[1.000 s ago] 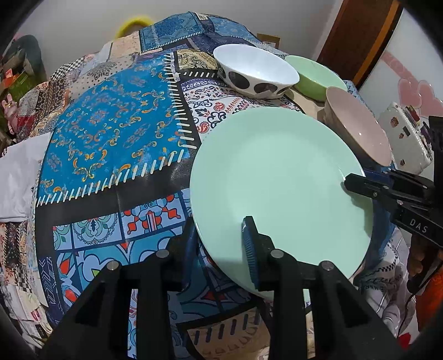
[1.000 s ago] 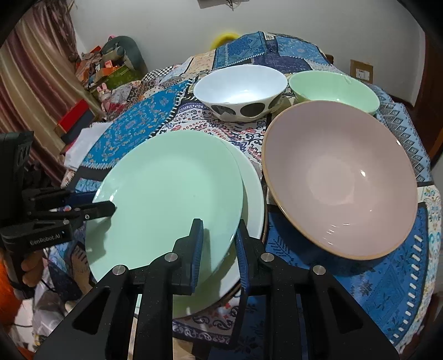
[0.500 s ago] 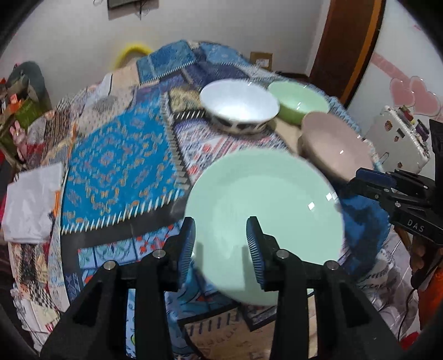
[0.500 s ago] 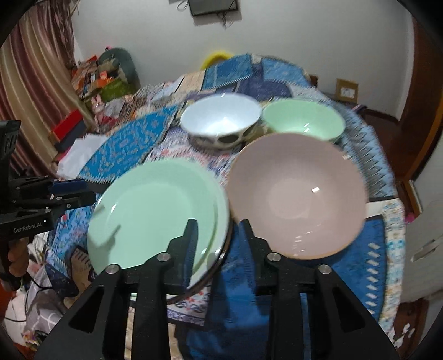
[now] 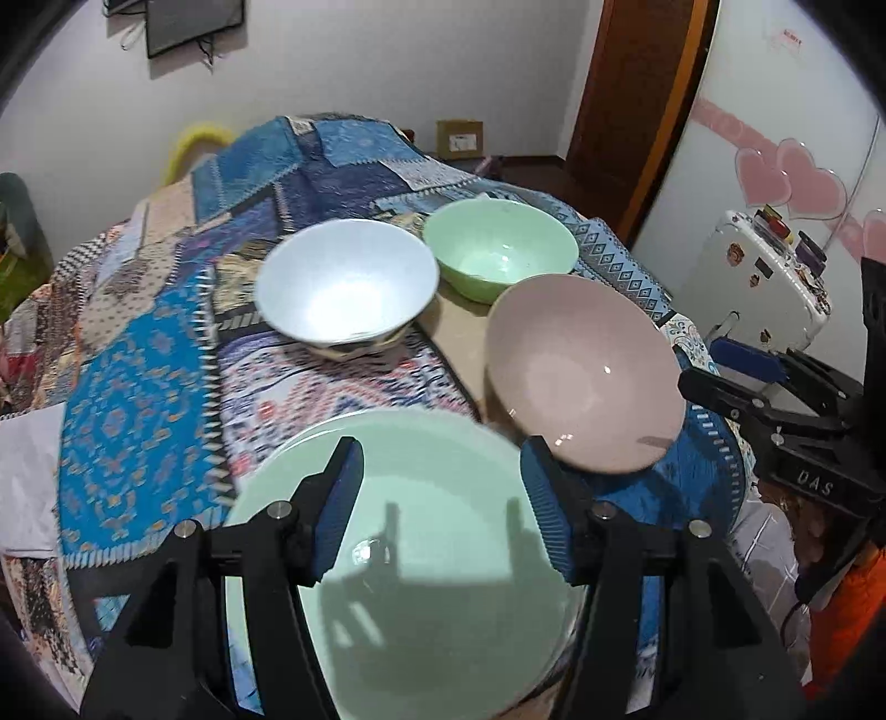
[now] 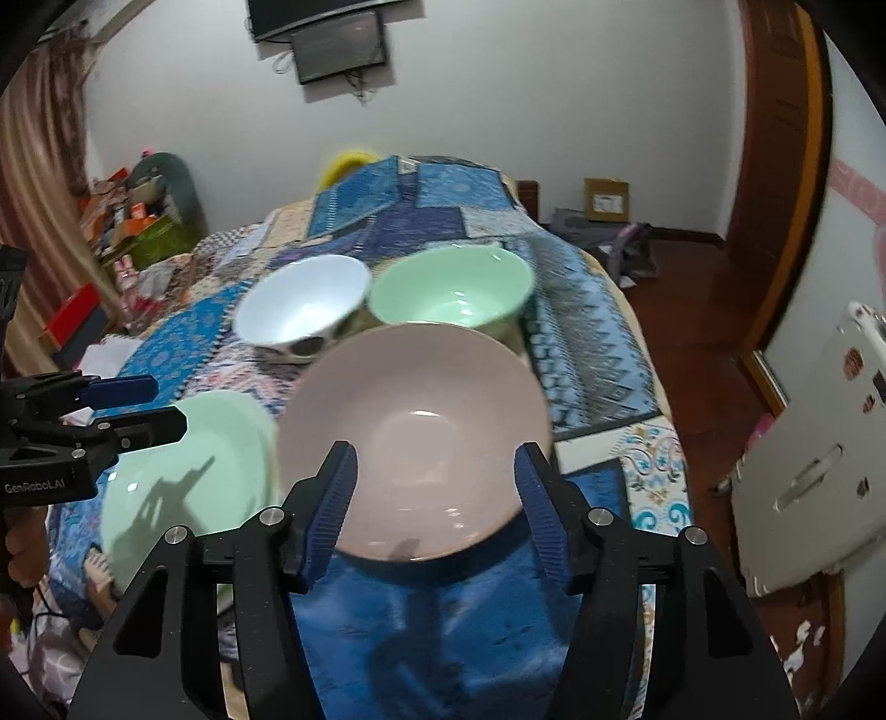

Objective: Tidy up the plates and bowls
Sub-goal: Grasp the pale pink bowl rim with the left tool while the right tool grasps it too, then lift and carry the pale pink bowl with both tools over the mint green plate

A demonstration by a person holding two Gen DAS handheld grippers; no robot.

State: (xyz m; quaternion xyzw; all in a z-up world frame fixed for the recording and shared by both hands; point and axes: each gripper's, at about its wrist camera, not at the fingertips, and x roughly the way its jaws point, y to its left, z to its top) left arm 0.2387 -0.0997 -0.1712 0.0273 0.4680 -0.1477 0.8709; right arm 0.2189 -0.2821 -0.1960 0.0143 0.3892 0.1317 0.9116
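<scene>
Behind the bowls, only the right wrist view shows a wall screen

Green plate: near rim hidden behind left claw, bottom cut by frame edge. White bowl motion-blurred; its outer pattern unreadable. Plate stack count unclear.

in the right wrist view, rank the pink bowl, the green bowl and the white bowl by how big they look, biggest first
1. pink bowl, though it sits nearest the camera, which inflates it.
2. green bowl.
3. white bowl, only slightly smaller-looking than the green one; those two are close.
</scene>
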